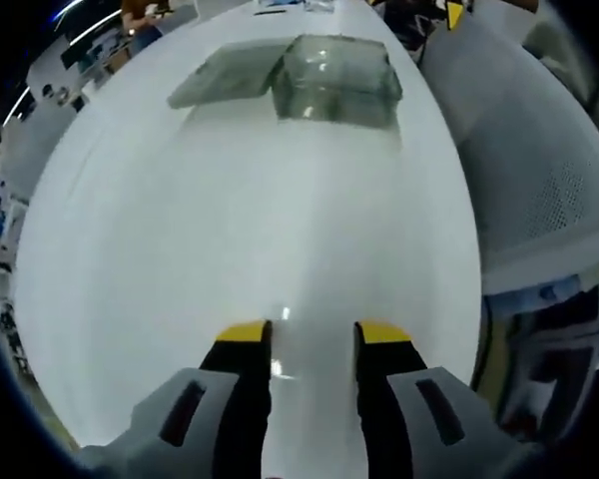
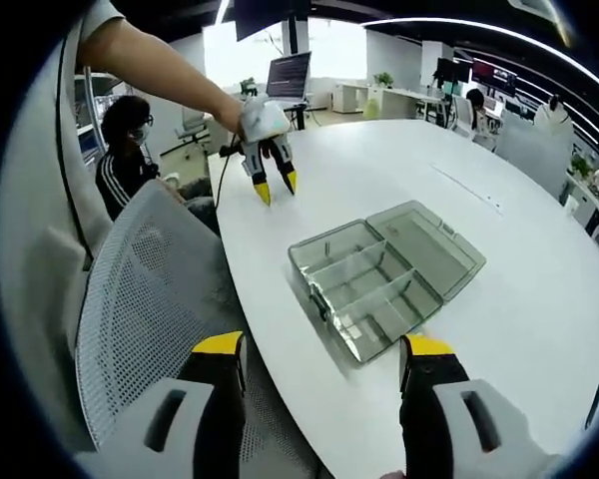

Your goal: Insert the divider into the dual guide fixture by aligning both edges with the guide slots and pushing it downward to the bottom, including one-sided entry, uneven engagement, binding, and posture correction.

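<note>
We see the wide white surface (image 2: pixel 499 259) carrying the clear compartment box (image 2: pixel 384 274) with its lid laid open, dividers already standing in its slots, and both grippers well apart from it. Our left gripper (image 1: pixel 312 334) and right gripper (image 2: pixel 324 351) have fingers spread and empty, so we risk a skewed approach. A thin clear divider gripped off-centre could enter one slot first and bind.

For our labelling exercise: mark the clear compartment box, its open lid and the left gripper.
clear compartment box (image 2: pixel 364 289), right gripper view, inner divider wall.
open lid (image 2: pixel 427 244), right gripper view, flat panel.
left gripper (image 2: pixel 277 186), right gripper view, between yellow fingertips.
</note>
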A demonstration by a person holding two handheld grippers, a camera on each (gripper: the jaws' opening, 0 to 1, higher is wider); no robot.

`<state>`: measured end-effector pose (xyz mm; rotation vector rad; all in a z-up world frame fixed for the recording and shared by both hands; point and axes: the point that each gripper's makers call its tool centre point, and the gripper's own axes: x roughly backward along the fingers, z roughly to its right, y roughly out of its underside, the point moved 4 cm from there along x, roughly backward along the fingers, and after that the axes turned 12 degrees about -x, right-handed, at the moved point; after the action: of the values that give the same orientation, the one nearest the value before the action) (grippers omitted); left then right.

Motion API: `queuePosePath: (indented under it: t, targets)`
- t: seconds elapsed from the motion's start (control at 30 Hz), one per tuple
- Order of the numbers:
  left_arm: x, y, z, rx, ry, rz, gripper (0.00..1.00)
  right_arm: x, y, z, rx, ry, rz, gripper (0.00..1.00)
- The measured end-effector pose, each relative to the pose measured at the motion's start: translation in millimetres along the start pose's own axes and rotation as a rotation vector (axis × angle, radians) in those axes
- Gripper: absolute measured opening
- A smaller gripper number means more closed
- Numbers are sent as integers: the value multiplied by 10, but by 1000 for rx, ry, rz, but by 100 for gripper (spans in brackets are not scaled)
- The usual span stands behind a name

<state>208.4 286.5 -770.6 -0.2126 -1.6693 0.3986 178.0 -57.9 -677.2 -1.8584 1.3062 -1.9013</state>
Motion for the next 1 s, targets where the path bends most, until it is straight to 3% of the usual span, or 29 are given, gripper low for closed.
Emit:
queuePosePath:
  t: [0.47,1.0]
  targets:
    - [-8,-65,2,18,2,-17,29,5,0,-4,1,-2,7,59]
    - [43,-342,-63,-34,7,-4,29,-2,-32,20,-1,-9,19,58]
